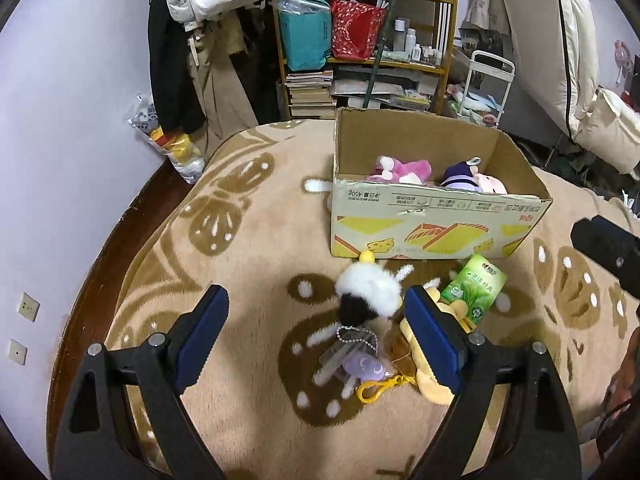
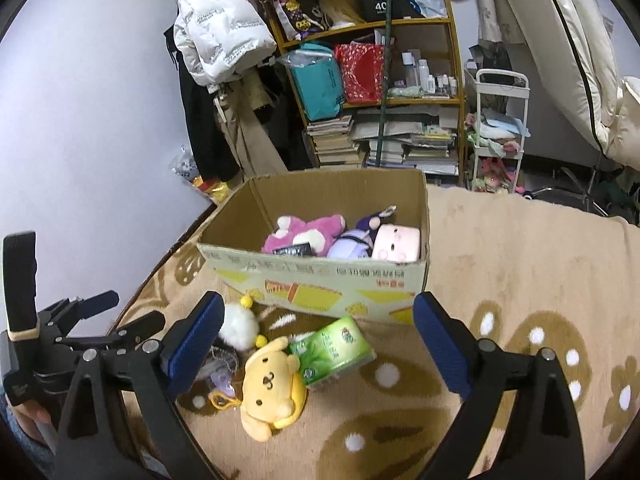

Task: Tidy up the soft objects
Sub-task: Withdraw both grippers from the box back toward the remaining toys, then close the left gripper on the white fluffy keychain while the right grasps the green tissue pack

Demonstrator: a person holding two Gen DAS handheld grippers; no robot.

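Observation:
A cardboard box (image 1: 440,232) (image 2: 320,280) stands on a tan blanket and holds a pink plush (image 2: 304,232), a purple plush (image 2: 352,244) and a pale pink plush (image 2: 396,244). In front of it lie a white-and-black fluffy toy (image 1: 368,292) (image 2: 240,328), a purple keychain charm (image 1: 366,366), a yellow dog plush (image 2: 272,384) (image 1: 428,376) and a green tissue pack (image 1: 474,288) (image 2: 332,350). My left gripper (image 1: 316,328) is open above the fluffy toy and the charm. My right gripper (image 2: 320,344) is open above the dog plush and the tissue pack.
The blanket (image 2: 520,272) has brown flower patterns. Behind stand a wooden shelf (image 1: 360,60) with books and bags, hanging coats (image 1: 188,60), a white cart (image 2: 500,132) and a bag of items (image 1: 176,148) by the wall. White bedding (image 2: 580,60) leans at the right.

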